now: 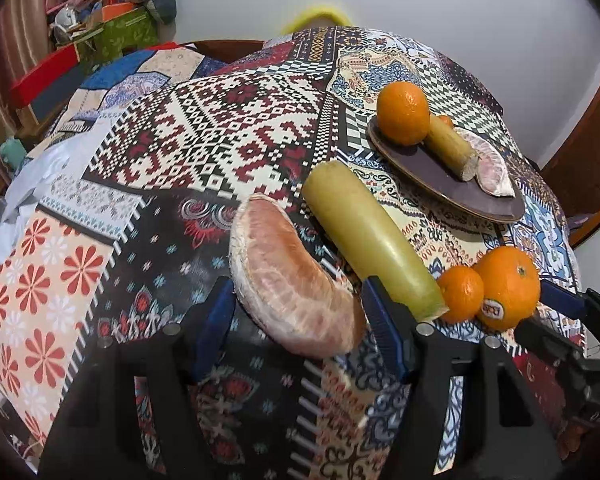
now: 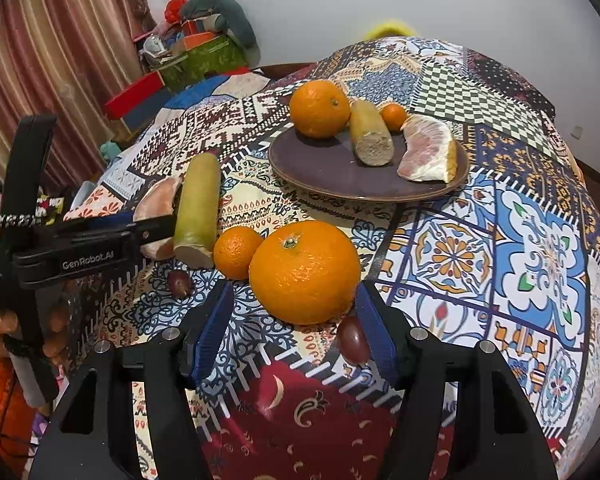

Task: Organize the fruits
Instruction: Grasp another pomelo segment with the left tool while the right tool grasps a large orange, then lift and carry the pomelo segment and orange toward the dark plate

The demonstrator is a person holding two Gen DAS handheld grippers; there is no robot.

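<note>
A: What is the left hand-held gripper (image 1: pixel 296 312) doing over the patterned bench (image 1: pixel 204 136)?

B: It is hanging released, its blue pads standing on either side of a pomelo wedge (image 1: pixel 292 280) without pressing it. A green cane piece (image 1: pixel 368 236) is lying just beside that wedge, touching a small orange (image 1: pixel 460 294).

A: And the right hand-held gripper (image 2: pixel 296 332)?

B: Also released. A big orange (image 2: pixel 305 272) is sitting just ahead of its parted pads, with a dark date (image 2: pixel 353 340) lying against the inside of the right pad. A second date (image 2: pixel 180 282) is lying near the left pad.

A: Where is the rest of the fruit sitting?

B: On the purple plate (image 2: pixel 332 176) farther back: an orange (image 2: pixel 319 109), a cane piece (image 2: pixel 371 132), a tiny orange (image 2: pixel 394 117) and another pomelo wedge (image 2: pixel 430 150).
</note>
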